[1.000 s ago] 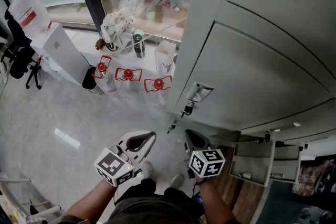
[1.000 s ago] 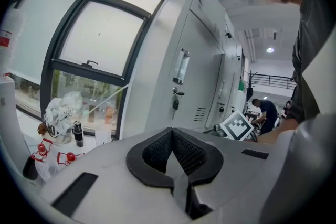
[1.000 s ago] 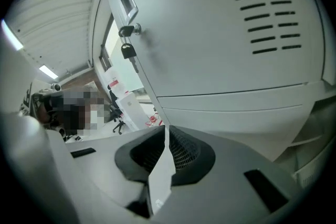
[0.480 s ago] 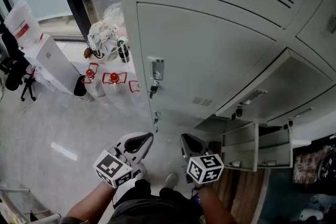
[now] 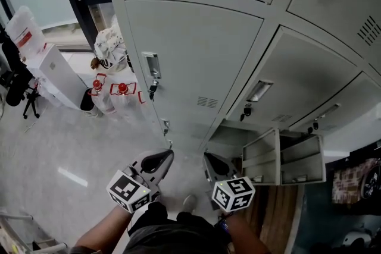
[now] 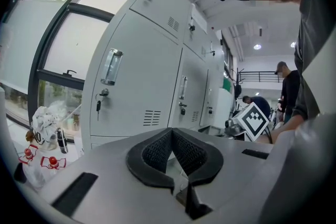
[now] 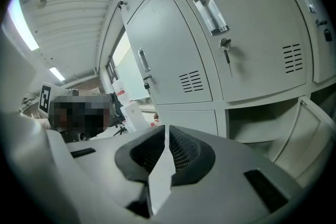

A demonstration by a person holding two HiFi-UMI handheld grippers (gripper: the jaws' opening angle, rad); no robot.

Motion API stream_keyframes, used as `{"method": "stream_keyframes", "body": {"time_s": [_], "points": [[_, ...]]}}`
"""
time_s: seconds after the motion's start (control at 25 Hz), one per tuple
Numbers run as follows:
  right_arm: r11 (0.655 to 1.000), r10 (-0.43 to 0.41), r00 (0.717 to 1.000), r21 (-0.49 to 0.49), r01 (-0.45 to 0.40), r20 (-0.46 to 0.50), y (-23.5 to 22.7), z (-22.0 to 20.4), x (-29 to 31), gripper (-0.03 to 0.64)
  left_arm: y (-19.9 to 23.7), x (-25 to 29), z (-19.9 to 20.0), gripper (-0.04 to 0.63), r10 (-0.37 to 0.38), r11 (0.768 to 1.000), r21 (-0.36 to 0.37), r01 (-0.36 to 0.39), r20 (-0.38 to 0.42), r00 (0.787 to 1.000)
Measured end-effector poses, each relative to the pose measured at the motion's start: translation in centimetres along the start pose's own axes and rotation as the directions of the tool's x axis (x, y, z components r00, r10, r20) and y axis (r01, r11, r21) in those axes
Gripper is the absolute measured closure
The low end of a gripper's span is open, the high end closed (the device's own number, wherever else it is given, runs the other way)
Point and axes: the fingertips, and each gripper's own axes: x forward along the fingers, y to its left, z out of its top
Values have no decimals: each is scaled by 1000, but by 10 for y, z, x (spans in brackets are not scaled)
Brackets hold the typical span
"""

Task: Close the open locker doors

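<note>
**Left gripper** (image 6: 171,134): in its own view the two dark ribbed pads meet at their tips. The jaws are closed with nothing between them.

**Right gripper** (image 7: 166,132): the pads are drawn together to a hairline slit, and nothing is held.

In the head view both grippers sit low and side by side ahead of the person's body. They are apart from the locker bank (image 5: 196,50) and touch no door.

**Open locker door** (image 5: 261,157): it is in the bottom row, just beyond the right gripper, swung outward with its inner face showing. The compartment (image 5: 300,159) beside it stands exposed. Small items on its floor are too small to identify. In the right gripper view the same door sits at lower right and is cut off by the dark lens edge, so its hinge side cannot be made out.

**Other doors:** those in view look closed. The door above the left gripper carries a recessed handle (image 5: 152,64) with a key (image 5: 153,90) hanging below it. The top of the bank runs out of frame.

**Left of the lockers:**
- On the floor (image 5: 53,140) stand bottles with red caps (image 5: 122,89) under clear wrap. Their count is uncertain.
- A white bag (image 5: 109,44) is partly hidden by the locker's edge.
- Figures (image 6: 286,84) down the aisle are small and indistinct.
</note>
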Motion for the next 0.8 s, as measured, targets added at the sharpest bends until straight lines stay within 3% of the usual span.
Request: {"method": "stream_keyframes", "body": {"time_s": [0.36, 0.8], "points": [[997, -78, 996, 32, 77, 31, -4, -1, -30, 586, -24, 11, -2, 586, -115, 992, 43, 117, -36, 993], [947, -309, 948, 119, 300, 70, -4, -12, -61, 586, -37, 20, -10, 586, -343, 935, 70, 348, -68, 937]]}}
